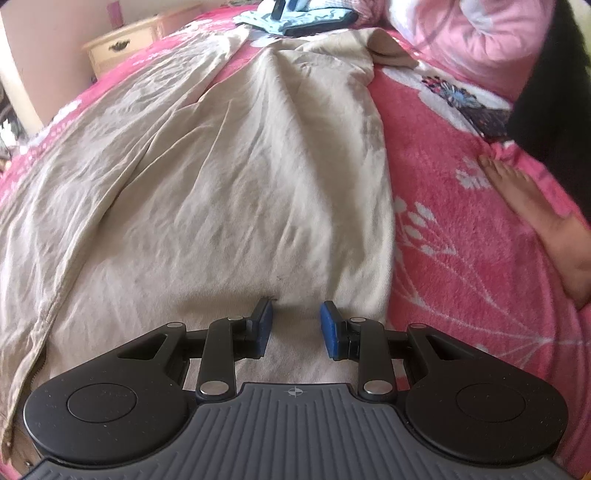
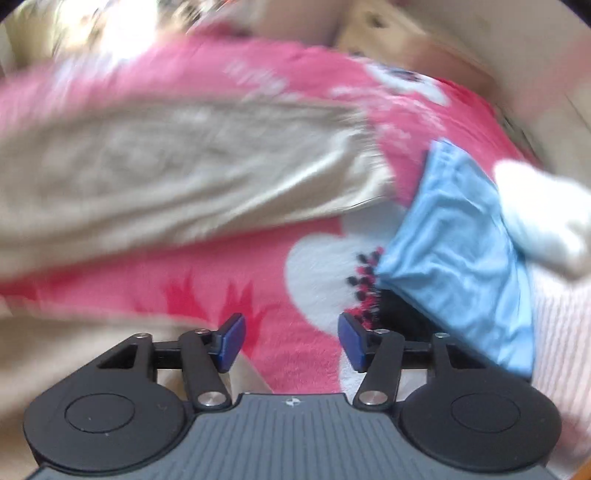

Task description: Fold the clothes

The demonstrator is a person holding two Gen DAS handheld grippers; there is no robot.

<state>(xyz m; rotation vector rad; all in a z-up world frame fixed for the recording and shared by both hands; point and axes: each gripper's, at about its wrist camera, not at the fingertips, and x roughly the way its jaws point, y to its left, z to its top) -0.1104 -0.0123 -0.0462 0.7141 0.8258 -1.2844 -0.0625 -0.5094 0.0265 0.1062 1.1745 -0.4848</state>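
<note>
- Trousers, beige and creased, lie spread on the bed's pink floral blanket, directly ahead of and beneath the left tongs.
- Left tongs: blue pads stand part-way apart with only a narrow gap; no cloth is pinched between them. Tips are low over the beige fabric; whether they touch it I cannot tell.
- Trouser legs run away from the left tongs towards the far end of the bed; a zip edge shows at the lower left of the tongs.
- Bare foot of a person rests on the blanket, to the right of the left tongs, apart from the trousers.
- Folded pale-blue patterned cloth lies beyond the trousers, far ahead of the left tongs; a cream bedside cabinet stands at far left.
- Right tongs: released, jaws well apart, nothing between them; bare pink blanket shows in the gap. The view is motion-blurred.
- In the right wrist view the trousers lie ahead and to the left of the right tongs, not touching them.
- Light-blue garment lies to the right of the right tongs, ahead, with a white item on its far right edge.
</note>
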